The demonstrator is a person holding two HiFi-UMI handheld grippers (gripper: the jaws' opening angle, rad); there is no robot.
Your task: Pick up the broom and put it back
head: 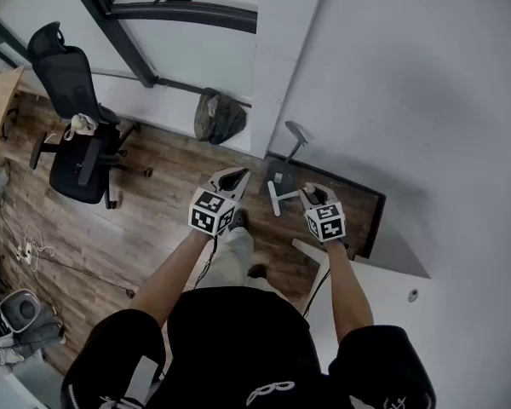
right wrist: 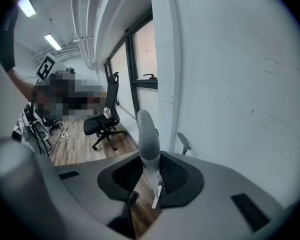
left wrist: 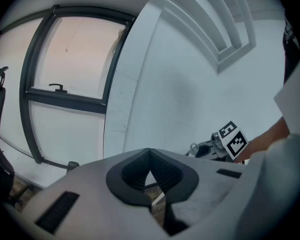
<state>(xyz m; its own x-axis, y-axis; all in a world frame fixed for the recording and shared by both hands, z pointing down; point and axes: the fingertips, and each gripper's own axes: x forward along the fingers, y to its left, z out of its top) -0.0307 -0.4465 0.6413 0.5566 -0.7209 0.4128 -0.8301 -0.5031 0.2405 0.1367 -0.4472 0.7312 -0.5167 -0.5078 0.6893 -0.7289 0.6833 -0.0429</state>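
Note:
The broom's grey handle [right wrist: 145, 129] rises from between the jaws of my right gripper [right wrist: 150, 160], which is shut on it. A white strip of the broom shows below the pads. In the head view my right gripper [head: 312, 192] points down at the floor by the white wall, and a white bar [head: 278, 198] lies just left of it. A second grey handle [right wrist: 183, 143] stands against the wall [head: 295, 132]. My left gripper [head: 237, 175] hovers left of it, shut and holding nothing [left wrist: 149, 154].
A black office chair [head: 81, 143] stands at the left by the window [left wrist: 65, 84]. A dark bag [head: 219, 116] sits at the foot of the pillar. Cables [head: 30, 250] trail on the wooden floor. A white tabletop [head: 383, 288] is at my right.

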